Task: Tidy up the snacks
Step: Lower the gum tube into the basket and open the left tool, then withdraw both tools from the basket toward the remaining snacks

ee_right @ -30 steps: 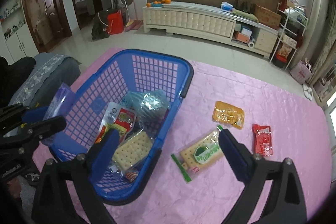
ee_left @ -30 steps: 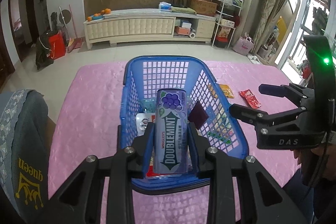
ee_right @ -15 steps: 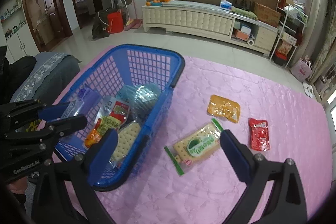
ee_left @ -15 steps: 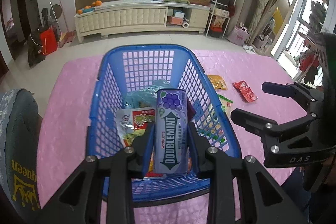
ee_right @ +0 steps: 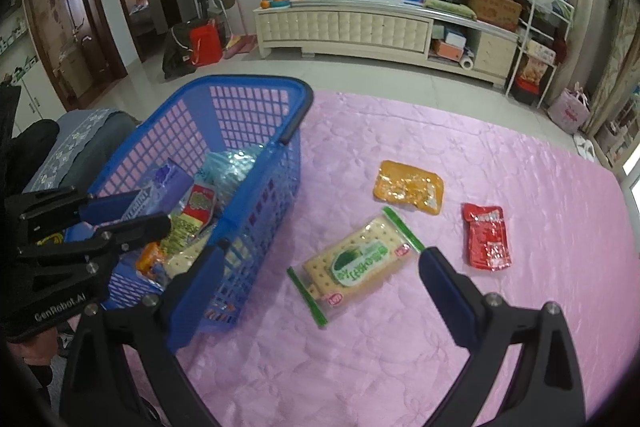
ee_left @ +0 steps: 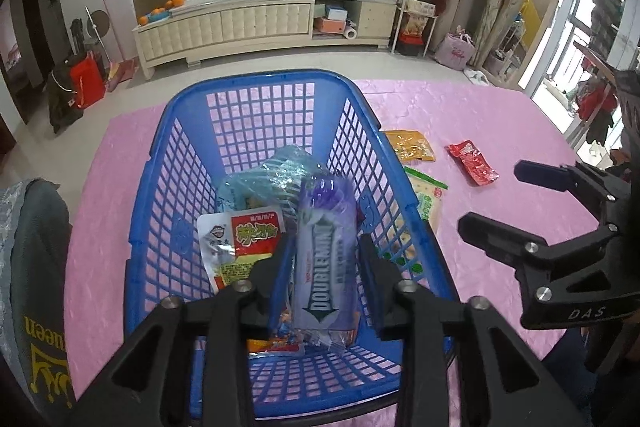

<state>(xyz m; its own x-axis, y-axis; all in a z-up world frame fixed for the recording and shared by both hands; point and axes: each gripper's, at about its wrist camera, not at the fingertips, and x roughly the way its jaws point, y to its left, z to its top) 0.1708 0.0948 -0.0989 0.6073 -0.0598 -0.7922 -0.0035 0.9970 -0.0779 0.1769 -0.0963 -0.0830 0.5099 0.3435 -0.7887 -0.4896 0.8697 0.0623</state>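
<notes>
The left gripper [ee_left: 325, 267], jaws just opening, lets the blurred gum pack [ee_left: 325, 251] go into the blue basket [ee_left: 256, 83] among several snacks, while the right gripper [ee_right: 316, 267], spread wide and empty, faces the cracker pack [ee_right: 356, 261], with orange packet [ee_right: 408, 187] and red packet [ee_right: 487, 237] at one o'clock, all three left.

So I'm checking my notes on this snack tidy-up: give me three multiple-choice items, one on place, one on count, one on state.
1. Where is the gum pack?
A. on the cloth
B. over the basket, between the left gripper's fingers
C. on the cabinet

2. How many snack packets lie on the pink cloth outside the basket?
A. one
B. three
C. five

3. The right gripper is:
A. open over the cracker packet
B. shut on it
C. holding the basket

Answers: B, gaps show beside the pack as the jaws have just been opening; B, orange packet, red packet, crackers; A, fingers wide apart.
</notes>
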